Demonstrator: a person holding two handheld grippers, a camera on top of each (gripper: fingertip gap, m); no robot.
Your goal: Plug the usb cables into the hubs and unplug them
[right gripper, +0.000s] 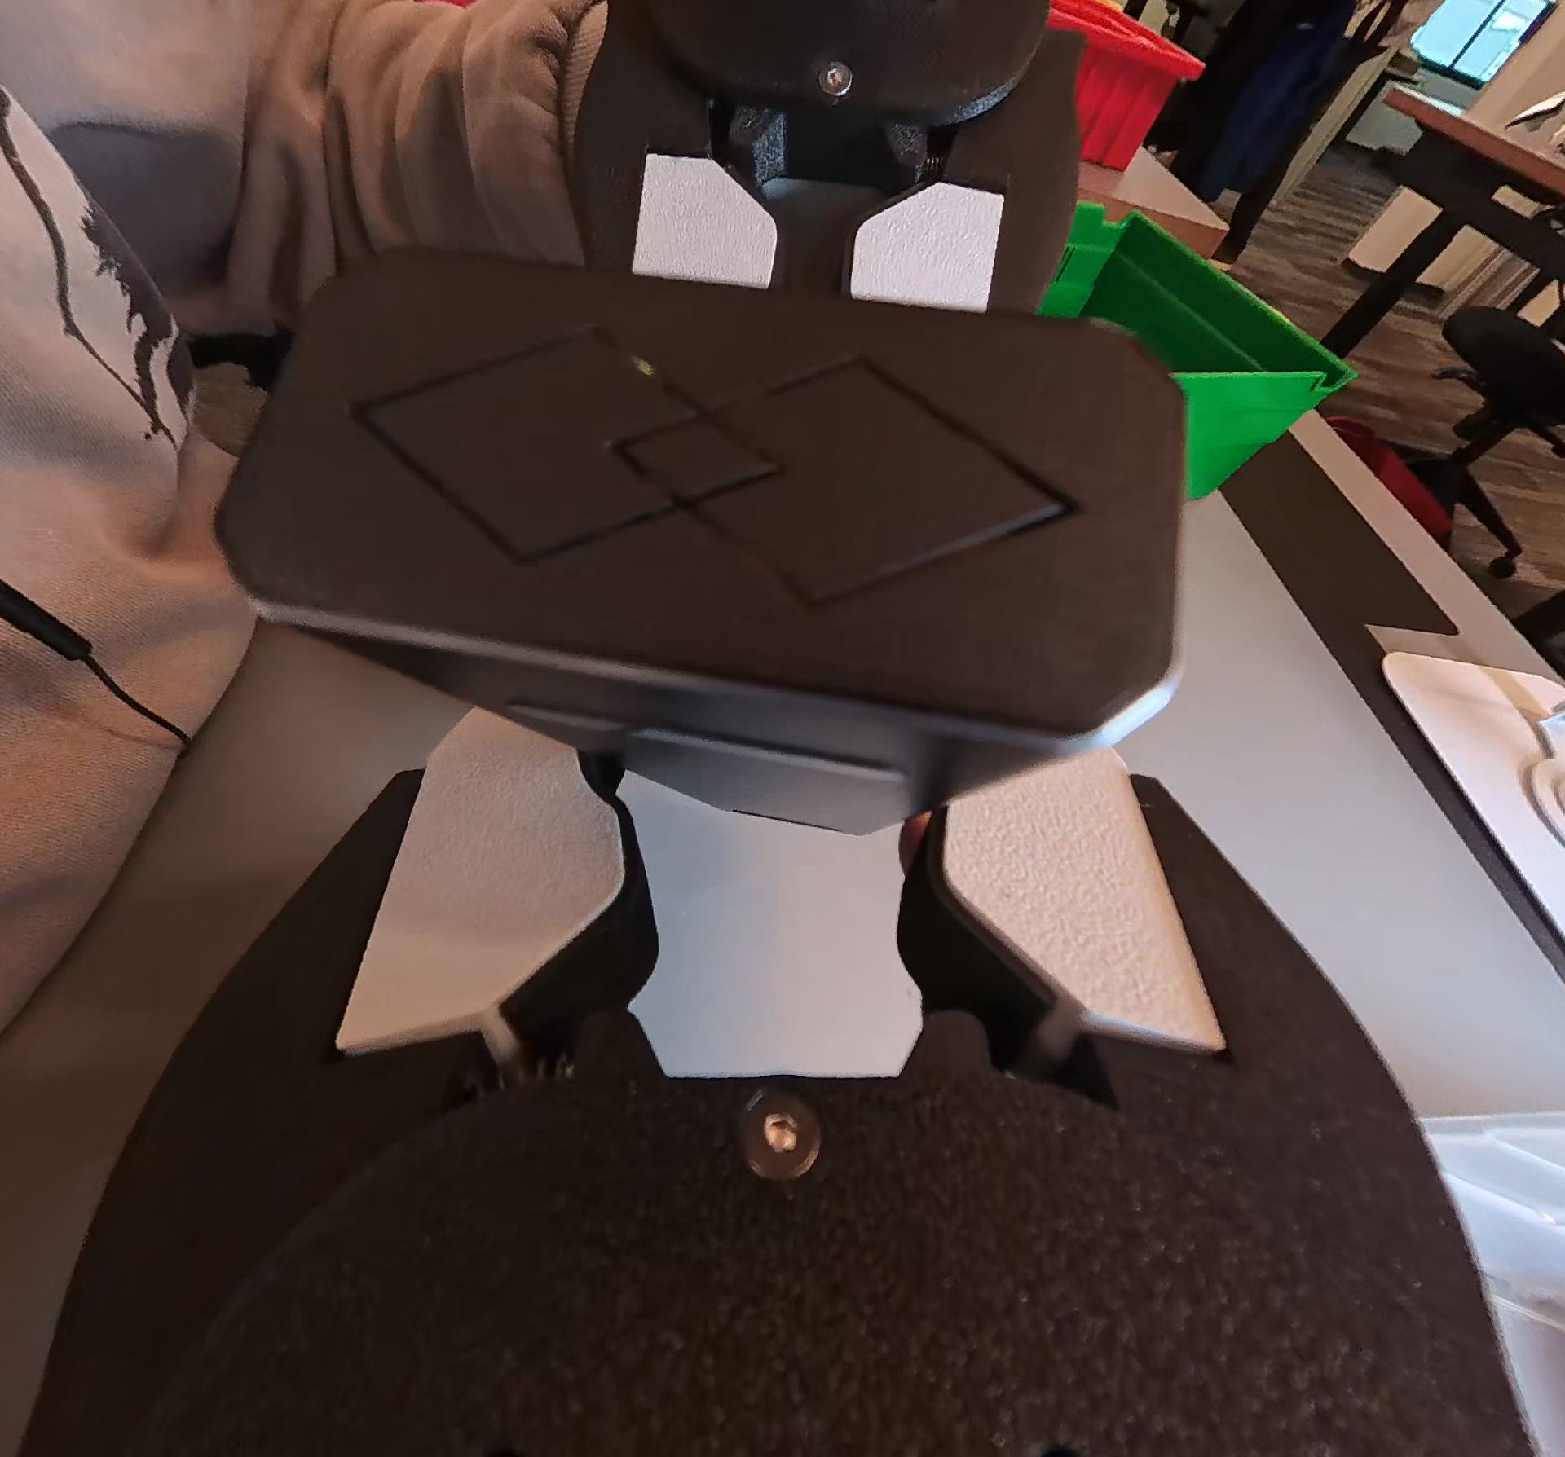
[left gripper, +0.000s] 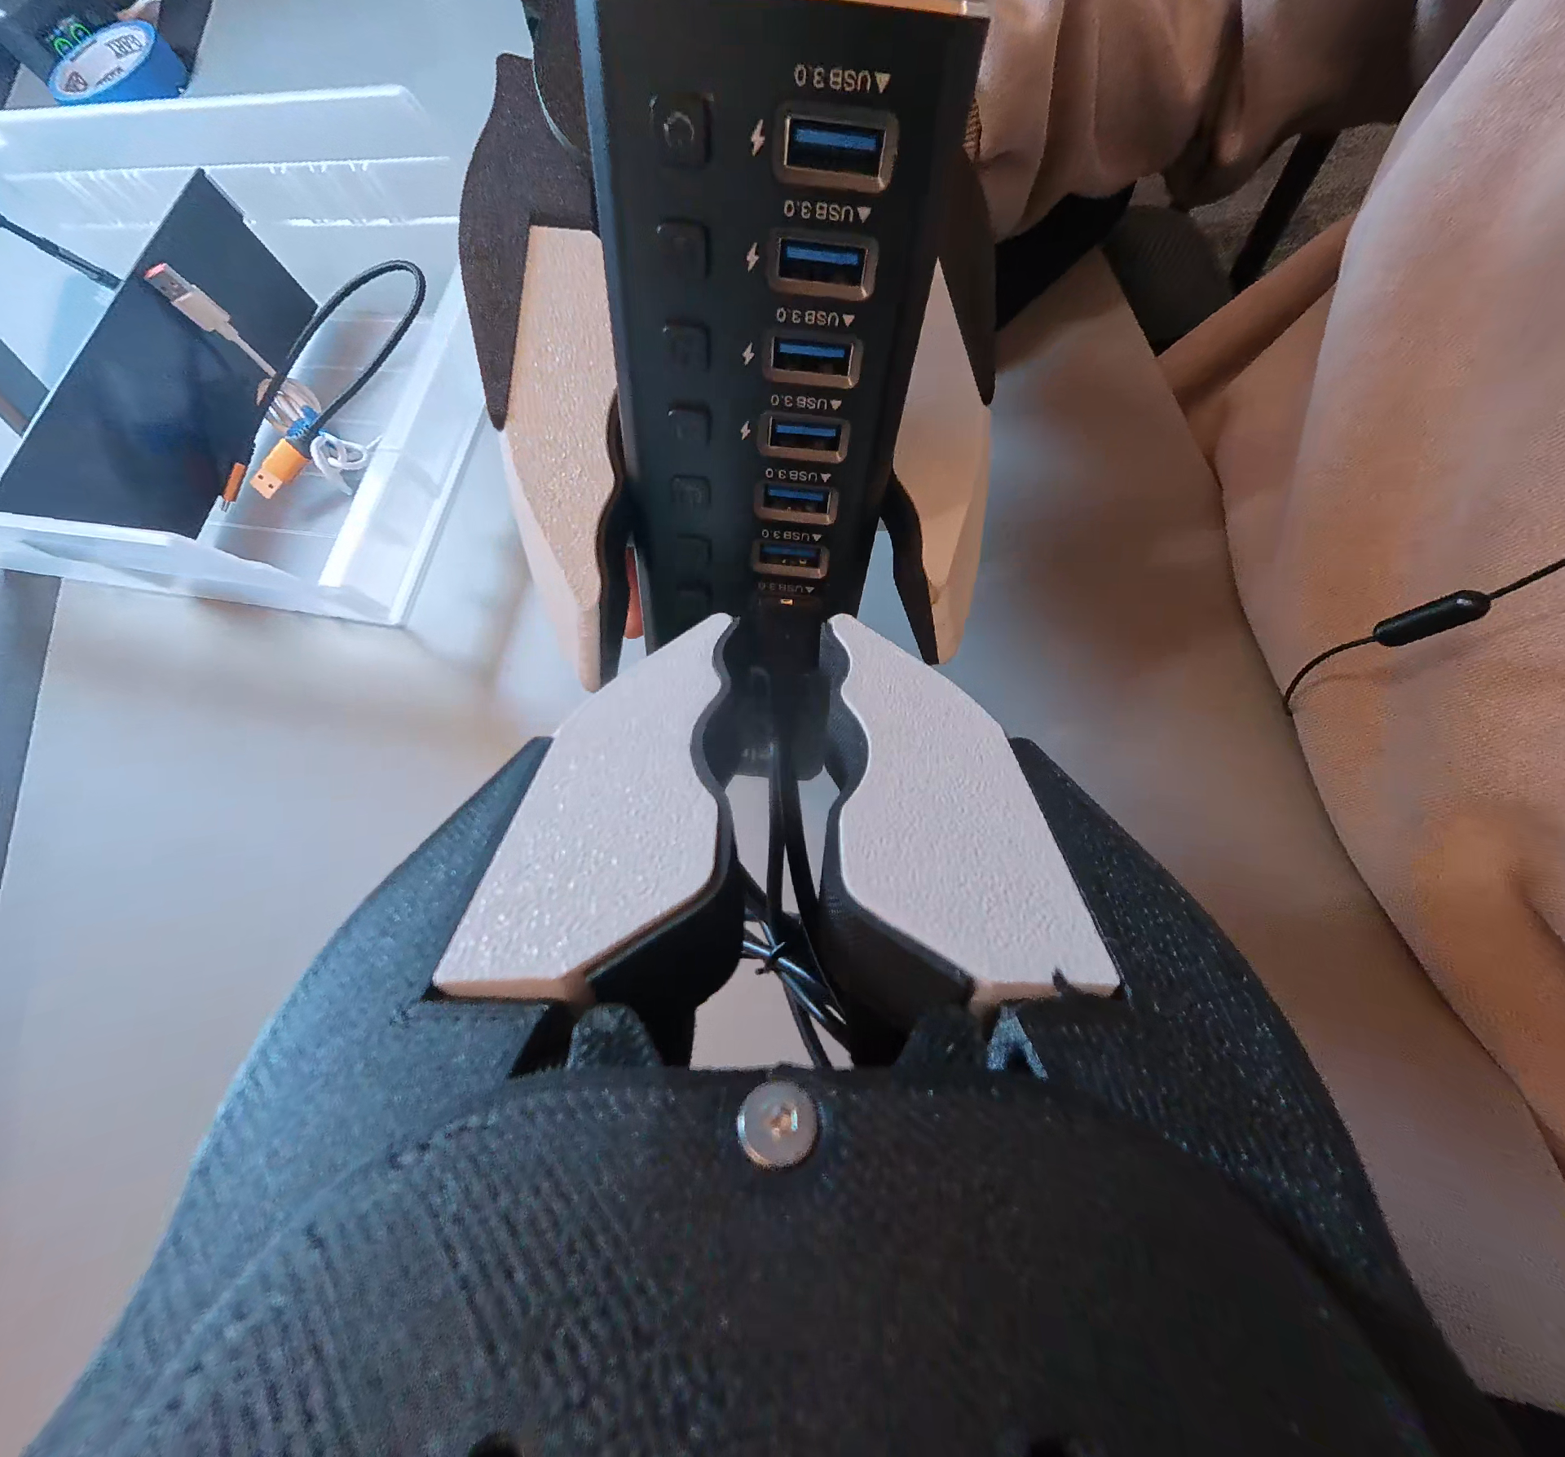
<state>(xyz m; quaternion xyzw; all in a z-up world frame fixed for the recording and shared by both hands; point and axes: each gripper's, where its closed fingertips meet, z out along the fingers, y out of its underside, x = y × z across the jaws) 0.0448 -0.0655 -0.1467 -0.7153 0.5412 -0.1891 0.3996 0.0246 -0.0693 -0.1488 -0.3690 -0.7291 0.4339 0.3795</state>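
Note:
A black multi-port USB hub (left gripper: 728, 299) with several blue ports is held up in the air, ports facing the left wrist view. My left gripper (left gripper: 775, 654) is shut on a black USB plug (left gripper: 775, 705) at the hub's nearest port; its thin black cable (left gripper: 783, 841) runs back between the fingers. My right gripper (right gripper: 762, 773) is shut on the hub (right gripper: 703, 502), whose plain back with a diamond pattern faces the right wrist view. The right gripper's fingers (left gripper: 550, 417) flank the hub in the left wrist view. The left gripper (right gripper: 813, 248) shows beyond the hub in the right wrist view.
A clear tray (left gripper: 373, 570) at the left holds an orange USB plug (left gripper: 275, 477) and a black braided cable (left gripper: 373, 333). A blue tape roll (left gripper: 110, 70) lies behind it. A green bin (right gripper: 1202, 366) and a red bin (right gripper: 1118, 87) stand past the white table (right gripper: 1270, 824). A beige sleeve (left gripper: 1143, 62) is close. My two grippers' fingertips are within a few centimetres of each other.

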